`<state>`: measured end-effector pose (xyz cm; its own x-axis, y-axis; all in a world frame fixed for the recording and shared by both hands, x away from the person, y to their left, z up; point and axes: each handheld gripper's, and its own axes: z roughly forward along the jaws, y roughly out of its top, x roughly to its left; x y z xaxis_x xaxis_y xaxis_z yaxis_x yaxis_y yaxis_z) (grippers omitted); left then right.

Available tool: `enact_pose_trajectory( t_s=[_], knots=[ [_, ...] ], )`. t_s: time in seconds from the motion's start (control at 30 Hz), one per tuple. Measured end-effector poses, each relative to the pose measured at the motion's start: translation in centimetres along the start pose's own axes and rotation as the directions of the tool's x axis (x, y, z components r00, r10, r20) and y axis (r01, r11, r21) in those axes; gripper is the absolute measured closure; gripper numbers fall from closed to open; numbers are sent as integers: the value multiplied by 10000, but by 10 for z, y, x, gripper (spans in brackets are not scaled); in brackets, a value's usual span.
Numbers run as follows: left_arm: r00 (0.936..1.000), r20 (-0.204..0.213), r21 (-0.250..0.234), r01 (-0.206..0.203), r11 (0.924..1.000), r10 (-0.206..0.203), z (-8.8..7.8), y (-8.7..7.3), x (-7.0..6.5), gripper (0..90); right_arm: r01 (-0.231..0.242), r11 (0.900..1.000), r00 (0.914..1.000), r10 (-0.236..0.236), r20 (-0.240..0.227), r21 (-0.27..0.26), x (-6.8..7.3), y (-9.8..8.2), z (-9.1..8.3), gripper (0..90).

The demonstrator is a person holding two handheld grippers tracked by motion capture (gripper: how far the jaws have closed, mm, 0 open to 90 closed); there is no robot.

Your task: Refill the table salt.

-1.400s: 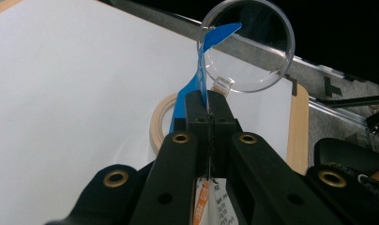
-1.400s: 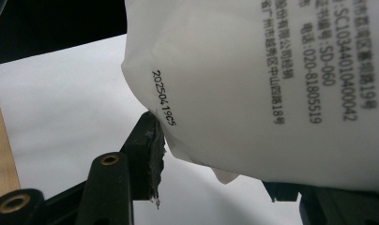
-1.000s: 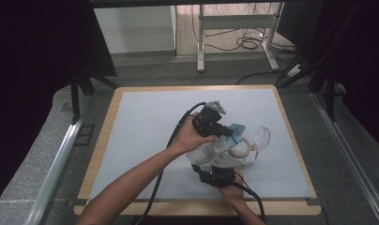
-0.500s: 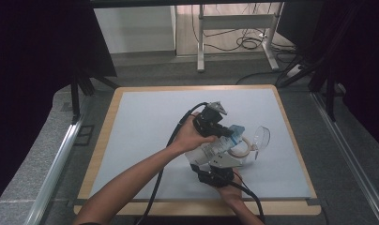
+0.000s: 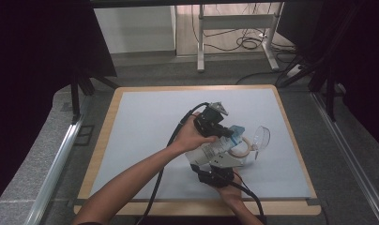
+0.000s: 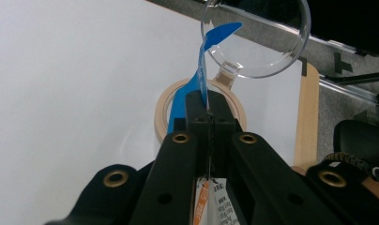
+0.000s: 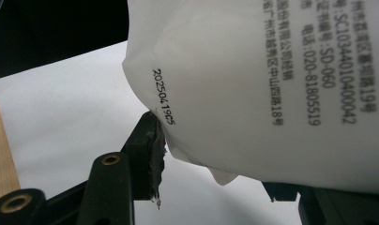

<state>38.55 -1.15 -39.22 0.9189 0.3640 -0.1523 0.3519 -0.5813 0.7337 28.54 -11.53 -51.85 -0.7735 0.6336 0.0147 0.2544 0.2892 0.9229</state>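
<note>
Pouch [image 5: 211, 151], white: nothing shifted since a second ago. Your left gripper [image 6: 208, 110] stayed clenched on its blue top strip [image 6: 197, 79]; your right gripper [image 5: 220, 174] clasped its base, tape roll [image 6: 165, 108] at 12 o'clock.

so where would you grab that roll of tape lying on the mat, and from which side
Probably by its wall, from above. The tape roll lies flat on the mat, open core facing up, so one jaw could drop into the core and the other outside the rim. The side away from the clear plastic scoop looks freer. The left gripper is now shut on the pouch's blue edge.
</note>
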Motion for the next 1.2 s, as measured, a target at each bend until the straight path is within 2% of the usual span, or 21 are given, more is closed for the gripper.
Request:
enact_pose_trajectory(
  t_s=[0.93, 1.2],
  knots=[
    [9997, -164, 861, -159, 9962, 173, 5, 16, 3, 900, -884, 9954, 9951, 866, -470, -367, -2, 12, 0, 483],
    [9996, -163, 1045, -204, 9943, 222, 7, 21, 2, 900, -920, 9948, 9949, 900, -456, -439, -3, 14, -1, 484]
  ],
)
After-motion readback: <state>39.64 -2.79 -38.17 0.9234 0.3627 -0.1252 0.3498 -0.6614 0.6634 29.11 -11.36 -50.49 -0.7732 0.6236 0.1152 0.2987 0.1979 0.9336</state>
